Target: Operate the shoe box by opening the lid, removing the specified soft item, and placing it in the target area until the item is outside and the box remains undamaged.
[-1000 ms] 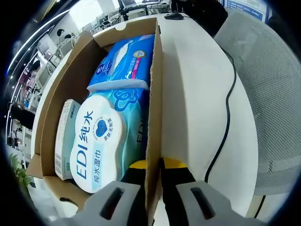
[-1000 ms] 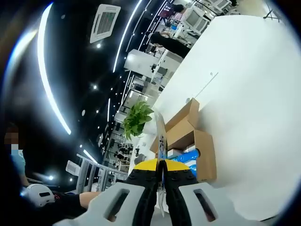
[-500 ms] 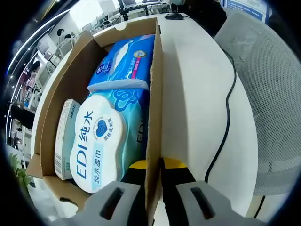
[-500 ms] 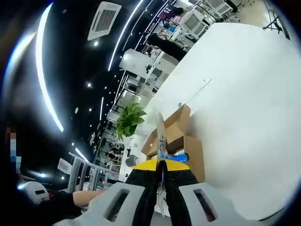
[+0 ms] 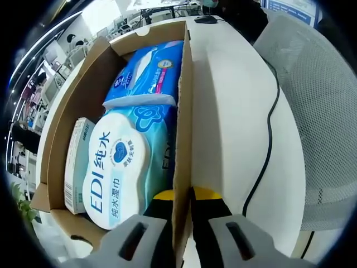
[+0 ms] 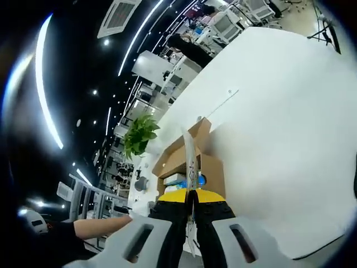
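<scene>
The box (image 5: 111, 84) is open on the white bench (image 5: 234, 111). Its lid is out of the way, so the step in hand is taking a soft thing out.

In the left gripper view, the left hand-held gripper (image 5: 179, 196) is pinched shut on the box's side wall (image 5: 183, 111). One jaw is inside the box and one is outside. It holds the box steady.

Inside the box, a big pack of wet wipes (image 5: 125, 167) lies just to the 9 o'clock side of that wall. A blue tissue pack (image 5: 148, 70) sits past it, toward 12 o'clock. A small carton (image 5: 75, 164) stands beside the wipes at 9 o'clock.

In the right gripper view, the right hand-held gripper (image 6: 191, 195) is closed tight on a thin, flat thing (image 6: 191, 162). It seems to be a soft packet seen edge on, but the view is too poor to be sure. It is held up in the air, above the bench (image 6: 279, 111), and the box (image 6: 187, 162) sits below and behind it.

Next, the right hand should carry the thin thing over to a bare part of the bench and let go gently. The left hand should not squeeze or bend the wall.
</scene>
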